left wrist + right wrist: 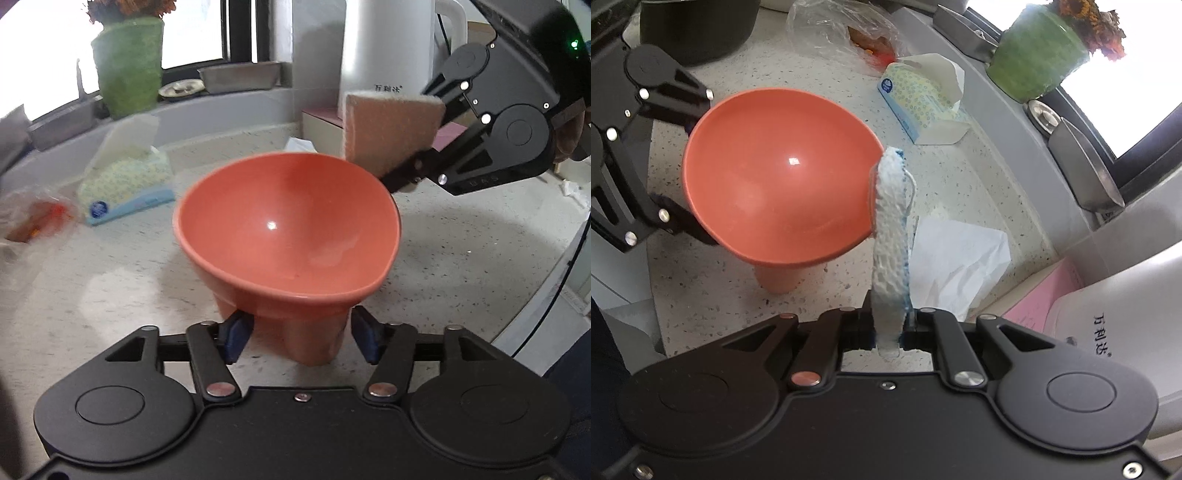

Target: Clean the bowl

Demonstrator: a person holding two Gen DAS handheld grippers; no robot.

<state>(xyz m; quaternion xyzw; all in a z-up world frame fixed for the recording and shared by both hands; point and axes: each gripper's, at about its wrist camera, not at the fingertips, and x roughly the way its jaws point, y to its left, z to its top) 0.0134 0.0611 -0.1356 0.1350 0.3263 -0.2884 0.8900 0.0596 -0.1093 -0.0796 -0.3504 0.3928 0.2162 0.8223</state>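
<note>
Left gripper (301,338) jaws pinching bowl (288,225) foot, tilted | right gripper (886,328) jaws pinching sponge (890,236) at rim | next, probably: wipe inside

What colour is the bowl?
The bowl is orange-red all over; the right wrist view shows it best.

Daylight floods in from the blown-out window (192,29), a glare spot gleams inside the bowl (272,225), and fisheye edges bend and blur.
</note>
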